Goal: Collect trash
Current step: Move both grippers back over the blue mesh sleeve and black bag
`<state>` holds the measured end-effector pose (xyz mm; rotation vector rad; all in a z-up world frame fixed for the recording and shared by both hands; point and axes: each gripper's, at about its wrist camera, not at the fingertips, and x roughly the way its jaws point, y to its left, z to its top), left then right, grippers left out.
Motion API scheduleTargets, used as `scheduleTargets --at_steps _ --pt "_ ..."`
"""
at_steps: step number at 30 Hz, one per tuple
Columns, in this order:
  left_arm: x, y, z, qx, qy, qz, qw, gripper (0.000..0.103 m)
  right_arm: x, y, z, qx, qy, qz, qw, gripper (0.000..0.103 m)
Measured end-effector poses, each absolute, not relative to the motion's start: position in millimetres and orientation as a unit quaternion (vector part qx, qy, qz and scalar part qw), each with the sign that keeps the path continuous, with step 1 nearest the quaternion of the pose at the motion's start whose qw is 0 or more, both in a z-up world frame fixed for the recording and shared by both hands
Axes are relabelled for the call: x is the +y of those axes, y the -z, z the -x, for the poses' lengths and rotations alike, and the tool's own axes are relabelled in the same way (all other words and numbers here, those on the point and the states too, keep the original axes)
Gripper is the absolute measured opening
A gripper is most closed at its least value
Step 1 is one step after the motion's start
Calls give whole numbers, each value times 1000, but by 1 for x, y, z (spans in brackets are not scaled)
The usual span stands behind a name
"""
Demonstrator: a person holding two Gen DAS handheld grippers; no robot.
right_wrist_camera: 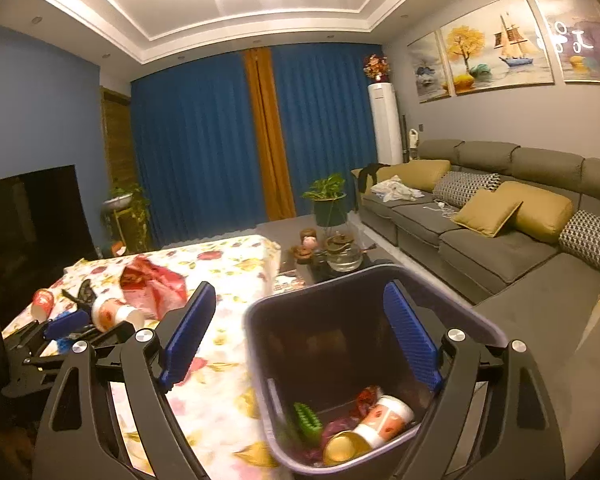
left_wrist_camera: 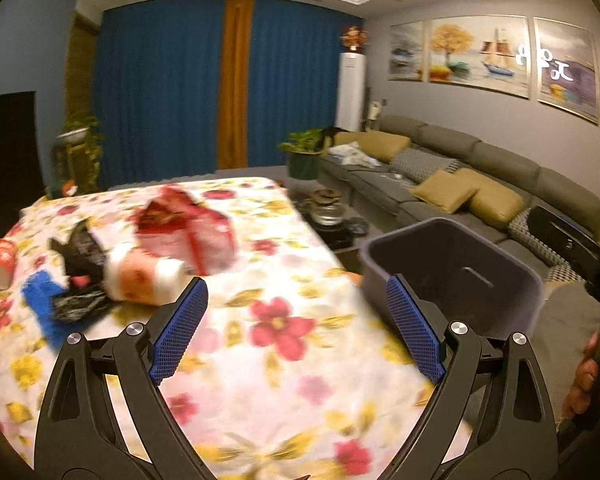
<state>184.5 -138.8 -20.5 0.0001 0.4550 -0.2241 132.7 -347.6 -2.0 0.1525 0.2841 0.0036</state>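
My left gripper (left_wrist_camera: 296, 282) is open and empty above a table with a floral cloth (left_wrist_camera: 284, 360). To its left lies a pile of trash: a red bag (left_wrist_camera: 184, 232), a paper cup (left_wrist_camera: 140, 276) on its side, a black wrapper (left_wrist_camera: 80, 252), a blue scrap (left_wrist_camera: 40, 300) and a red-and-white cup (left_wrist_camera: 2, 260). A dark bin (left_wrist_camera: 452, 276) stands at the table's right edge. My right gripper (right_wrist_camera: 300, 286) is open and empty over the bin (right_wrist_camera: 320, 344). The bin holds a paper cup (right_wrist_camera: 384, 420), a green piece (right_wrist_camera: 308, 420), a gold lid (right_wrist_camera: 344, 446) and a red wrapper (right_wrist_camera: 368, 398).
A grey sofa (right_wrist_camera: 500, 248) with cushions runs along the right wall. A low table with a tea set (right_wrist_camera: 340, 256) and a potted plant (right_wrist_camera: 328, 200) stand past the bin. A dark television (right_wrist_camera: 32, 208) is at the left. A person's hand (left_wrist_camera: 584, 380) shows at the right edge.
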Motion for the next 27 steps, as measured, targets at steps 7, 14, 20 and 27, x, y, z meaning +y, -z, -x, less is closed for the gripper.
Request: scheduleTargets --at_steps 7,14,20,27 --pt "-85 14 -175 218 53 2 975 89 -300 1 -138 158 -42 -69 984 84" --pt "-21 12 -171 218 -11 13 976 89 -245 -3 -148 163 -84 -48 982 84" --pt "21 11 -164 219 -50 25 974 89 -196 -1 -161 170 -110 -39 979 83" --pt "62 16 -162 223 -79 36 971 89 -152 7 -175 185 -130 -27 974 83"
